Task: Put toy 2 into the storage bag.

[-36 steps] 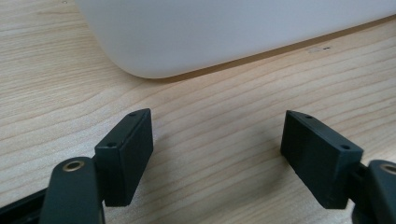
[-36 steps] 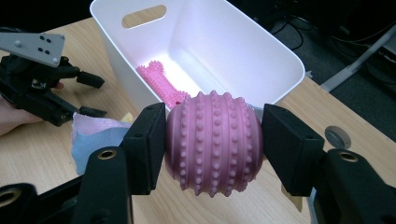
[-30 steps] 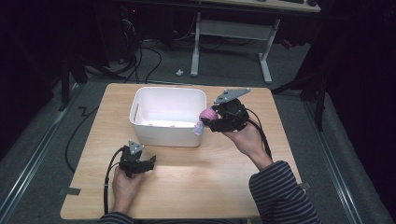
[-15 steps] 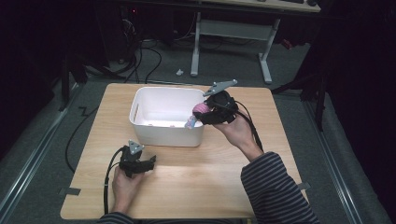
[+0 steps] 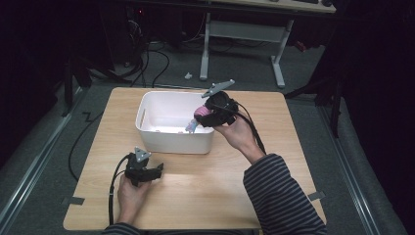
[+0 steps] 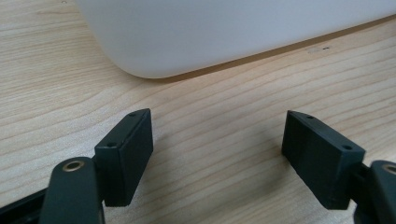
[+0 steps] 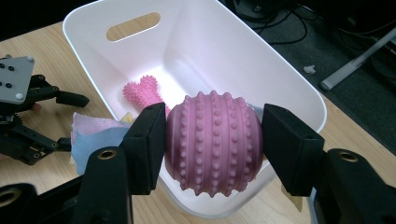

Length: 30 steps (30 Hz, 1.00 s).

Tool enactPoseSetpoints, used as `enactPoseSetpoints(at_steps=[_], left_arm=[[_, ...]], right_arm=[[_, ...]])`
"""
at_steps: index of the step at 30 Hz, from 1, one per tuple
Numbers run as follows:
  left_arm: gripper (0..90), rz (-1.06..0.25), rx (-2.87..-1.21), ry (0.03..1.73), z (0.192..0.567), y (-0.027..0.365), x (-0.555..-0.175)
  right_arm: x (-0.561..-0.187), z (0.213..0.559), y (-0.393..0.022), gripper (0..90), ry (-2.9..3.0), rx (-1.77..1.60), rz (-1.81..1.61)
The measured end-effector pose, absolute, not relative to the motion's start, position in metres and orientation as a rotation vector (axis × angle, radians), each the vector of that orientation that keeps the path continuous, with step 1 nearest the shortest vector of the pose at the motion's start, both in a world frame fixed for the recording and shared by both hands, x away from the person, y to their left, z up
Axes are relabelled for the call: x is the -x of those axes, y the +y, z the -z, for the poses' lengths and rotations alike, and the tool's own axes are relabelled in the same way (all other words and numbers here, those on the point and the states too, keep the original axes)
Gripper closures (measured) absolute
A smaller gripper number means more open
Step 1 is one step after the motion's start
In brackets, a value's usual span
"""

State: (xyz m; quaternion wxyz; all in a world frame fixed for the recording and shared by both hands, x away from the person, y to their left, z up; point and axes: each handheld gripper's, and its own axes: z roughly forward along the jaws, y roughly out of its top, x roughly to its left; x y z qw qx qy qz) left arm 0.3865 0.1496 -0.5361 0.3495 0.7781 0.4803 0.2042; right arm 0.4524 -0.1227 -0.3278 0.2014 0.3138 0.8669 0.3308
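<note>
Our right gripper (image 7: 212, 144) clamps a pink ball (image 7: 214, 142), round and ribbed with rows of small nubs, above the near rim of the white bin (image 7: 289, 79). Inside we see a pink studded toy (image 7: 142, 91), perhaps bone-shaped, and pastel cloth (image 7: 95, 133) over the wall. Our left gripper (image 6: 217, 156) rests spread wide on the wooden table (image 6: 210, 116).
</note>
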Motion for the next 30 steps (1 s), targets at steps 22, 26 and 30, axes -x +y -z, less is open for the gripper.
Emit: enactPoseSetpoints(at_steps=[22,26,30], left_arm=[[25.0,-0.526,-2.017,1.243,0.536,0.150,-0.386],[25.0,-0.527,-2.019,1.241,0.536,0.150,-0.386],[25.0,-0.528,-2.019,1.241,0.536,0.149,-0.386]], right_arm=[[-0.469,0.352,-0.089,42.3,2.499,-0.889,-0.850],[-0.469,0.354,-0.086,42.3,2.509,-0.887,-0.843],[-0.470,0.356,-0.086,42.2,2.520,-0.891,-0.847]])
